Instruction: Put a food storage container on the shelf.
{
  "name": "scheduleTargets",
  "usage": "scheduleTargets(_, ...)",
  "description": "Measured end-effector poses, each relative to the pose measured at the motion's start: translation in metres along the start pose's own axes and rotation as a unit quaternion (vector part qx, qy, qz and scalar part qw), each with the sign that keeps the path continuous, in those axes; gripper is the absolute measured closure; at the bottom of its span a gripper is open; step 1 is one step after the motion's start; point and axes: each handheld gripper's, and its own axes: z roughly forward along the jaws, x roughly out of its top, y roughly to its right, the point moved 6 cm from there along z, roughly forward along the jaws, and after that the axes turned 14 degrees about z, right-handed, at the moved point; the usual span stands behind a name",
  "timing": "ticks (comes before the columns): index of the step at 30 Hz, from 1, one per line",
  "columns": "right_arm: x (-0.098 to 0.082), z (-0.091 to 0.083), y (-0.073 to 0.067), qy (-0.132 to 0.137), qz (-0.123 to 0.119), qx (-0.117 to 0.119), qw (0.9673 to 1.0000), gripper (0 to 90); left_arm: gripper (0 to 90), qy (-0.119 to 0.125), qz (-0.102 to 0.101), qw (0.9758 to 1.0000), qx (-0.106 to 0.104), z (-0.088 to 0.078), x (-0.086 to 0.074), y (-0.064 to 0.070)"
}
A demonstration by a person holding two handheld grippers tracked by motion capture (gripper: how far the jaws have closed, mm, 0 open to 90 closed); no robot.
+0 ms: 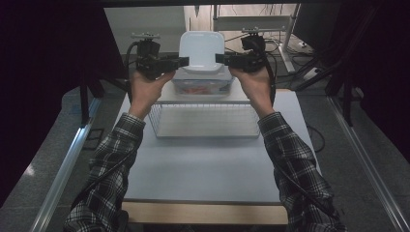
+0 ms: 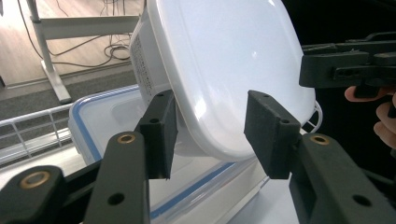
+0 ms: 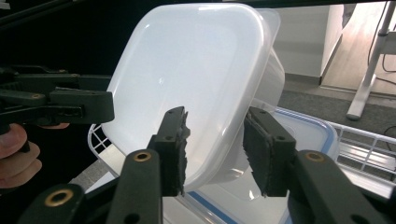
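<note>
I noted the left gripper [image 1: 183, 62] and right gripper [image 1: 218, 59], jaws parted, bracketing a tilted white square plastic tub [image 1: 201, 50] resting atop a blue-sealed clear lidded container [image 1: 200, 85] above a wire basket [image 1: 205, 121].

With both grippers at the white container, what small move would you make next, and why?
Probably close both sets of jaws fully on its rim before moving it. The white container is tipped on edge above the blue-sealed box, and the left gripper and right gripper straddle opposite edges with gaps visible, so the hold looks loose.
</note>
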Motion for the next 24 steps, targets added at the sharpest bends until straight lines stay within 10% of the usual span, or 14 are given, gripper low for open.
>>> scheduleTargets(24, 0.007, 0.004, 0.004, 0.008, 0.012, -0.004, 0.9999, 54.6, 37.6, 0.016, -0.027, 0.9993, 0.017, 0.009, 0.009, -0.015)
